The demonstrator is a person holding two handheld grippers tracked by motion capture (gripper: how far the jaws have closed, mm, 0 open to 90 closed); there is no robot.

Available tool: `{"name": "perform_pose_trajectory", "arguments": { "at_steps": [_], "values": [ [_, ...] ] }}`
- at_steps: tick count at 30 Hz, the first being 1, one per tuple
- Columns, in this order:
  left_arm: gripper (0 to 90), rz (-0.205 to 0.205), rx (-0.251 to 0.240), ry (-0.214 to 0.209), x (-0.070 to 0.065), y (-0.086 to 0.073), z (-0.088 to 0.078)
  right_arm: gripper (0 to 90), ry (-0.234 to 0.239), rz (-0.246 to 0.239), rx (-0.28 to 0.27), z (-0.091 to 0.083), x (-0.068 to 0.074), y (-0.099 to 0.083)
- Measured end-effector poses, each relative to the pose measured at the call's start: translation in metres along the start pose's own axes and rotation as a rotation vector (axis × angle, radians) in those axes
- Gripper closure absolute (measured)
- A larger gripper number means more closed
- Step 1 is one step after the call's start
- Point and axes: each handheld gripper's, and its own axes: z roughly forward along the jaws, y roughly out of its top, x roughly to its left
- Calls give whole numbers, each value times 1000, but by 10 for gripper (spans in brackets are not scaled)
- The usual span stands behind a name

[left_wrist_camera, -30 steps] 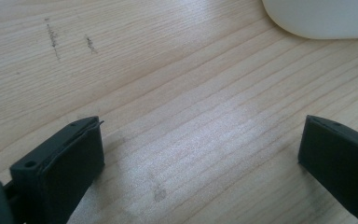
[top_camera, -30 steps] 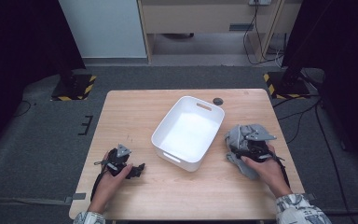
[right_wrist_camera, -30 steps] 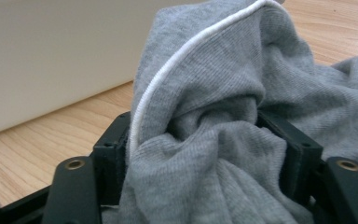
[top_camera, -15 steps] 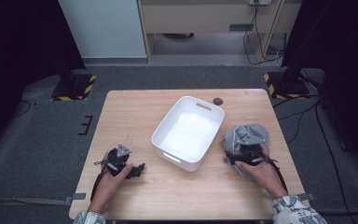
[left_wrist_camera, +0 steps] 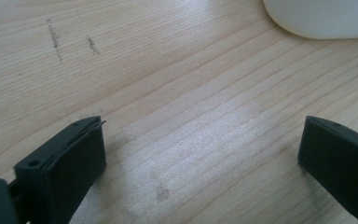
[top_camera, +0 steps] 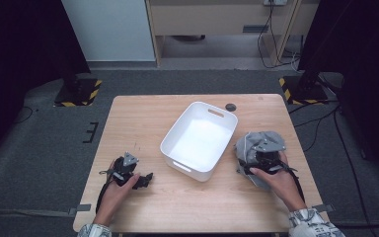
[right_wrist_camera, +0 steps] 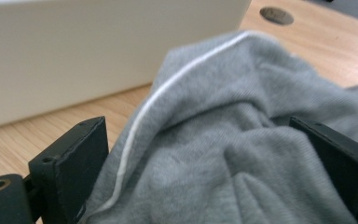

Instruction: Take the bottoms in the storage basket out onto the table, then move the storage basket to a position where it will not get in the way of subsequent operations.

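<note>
High view: wooden bench carrying a white tub at centre, set at a slant, open side up, nothing seen inside. Grey garment bunched on the bench just right of the tub, near the right edge. Small dark round disc on the bench beyond the tub's far corner. Right hand entering from the bottom edge, carrying the right tool on top of the garment. Left hand resting on the bench left of the tub, carrying the left tool, tips directed toward the tub, well apart from the garment.

Right gripper view: jaws of the right tool spread wide, having just been opening; garment heaped between them, with a white cord or seam running along a fold. Cloth lying against the inner face of the left jaw; firm pressing not apparent, though contact at the right jaw possibly light, edge partly hidden by folds. White tub wall close behind the garment; dark disc beyond, at top right.

Left gripper view: jaws of the left tool spread wide, bare bench wood between them, nothing gripped. Rounded corner of the tub at top right, apart from the jaws.
</note>
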Motion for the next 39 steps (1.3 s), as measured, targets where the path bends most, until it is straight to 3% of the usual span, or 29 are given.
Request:
{"name": "perform_pose_trajectory", "arguments": {
  "at_steps": [7,22,27,34,39],
  "values": [
    [30,-19,-52,5,1,3,-7,102,-11,35,-69,-13,-2,11],
    [54,8,-73,-2,-8,8,-10,179,-17,81,-67,-15,0,15],
    [92,3,-124,4,-11,16,-21,198,-14,84,-75,-17,5,21],
    [169,4,-252,-38,-25,39,-40,233,-3,102,-96,-15,17,39],
    [240,-2,-270,-64,-31,49,-42,262,21,98,-102,-9,30,49]
  ]
}}
